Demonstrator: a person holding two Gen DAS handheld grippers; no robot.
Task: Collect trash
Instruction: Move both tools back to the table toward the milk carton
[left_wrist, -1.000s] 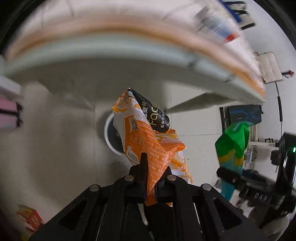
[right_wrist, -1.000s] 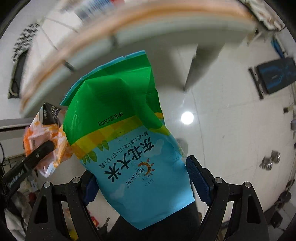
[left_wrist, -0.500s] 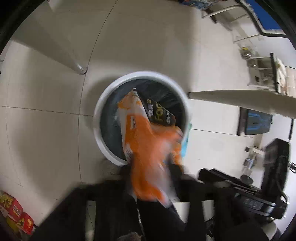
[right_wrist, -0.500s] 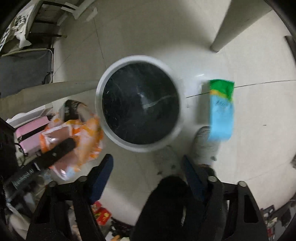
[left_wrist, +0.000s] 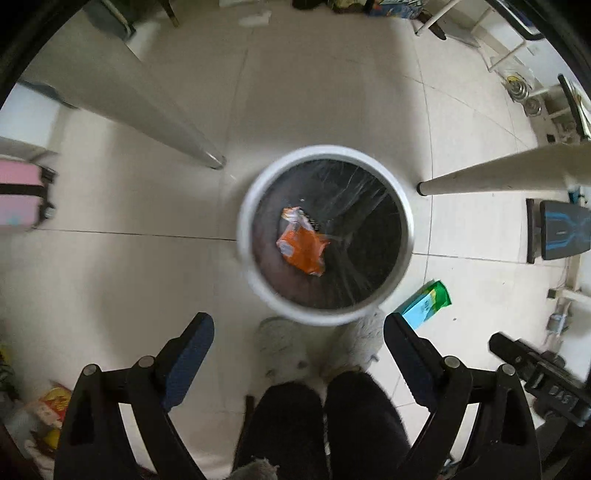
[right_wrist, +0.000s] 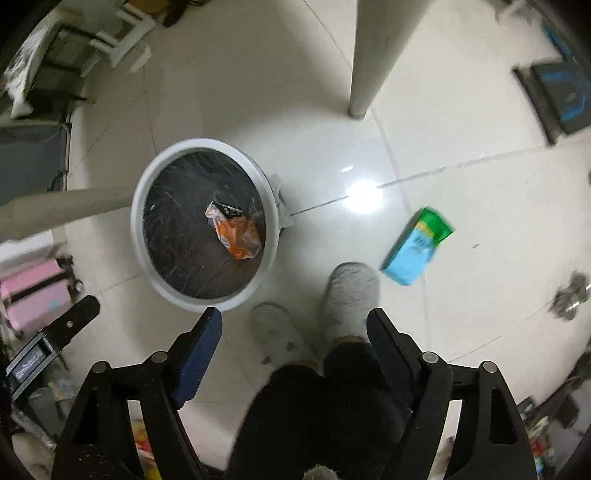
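A round white trash bin with a black liner stands on the tiled floor, also in the right wrist view. The orange snack wrapper lies inside it, seen too in the right wrist view. The green and blue rice bag lies on the floor right of the bin, outside it, also in the left wrist view. My left gripper is open and empty above the bin's near rim. My right gripper is open and empty above the person's feet.
Table legs stand on either side of the bin. The person's grey slippers are between the bin and the rice bag. A pink suitcase is at the left. A black and blue panel lies at the right.
Both grippers opened and tipped down toward the floor. The orange wrapper dropped into the bin. The rice bag fell to the floor beside the bin.
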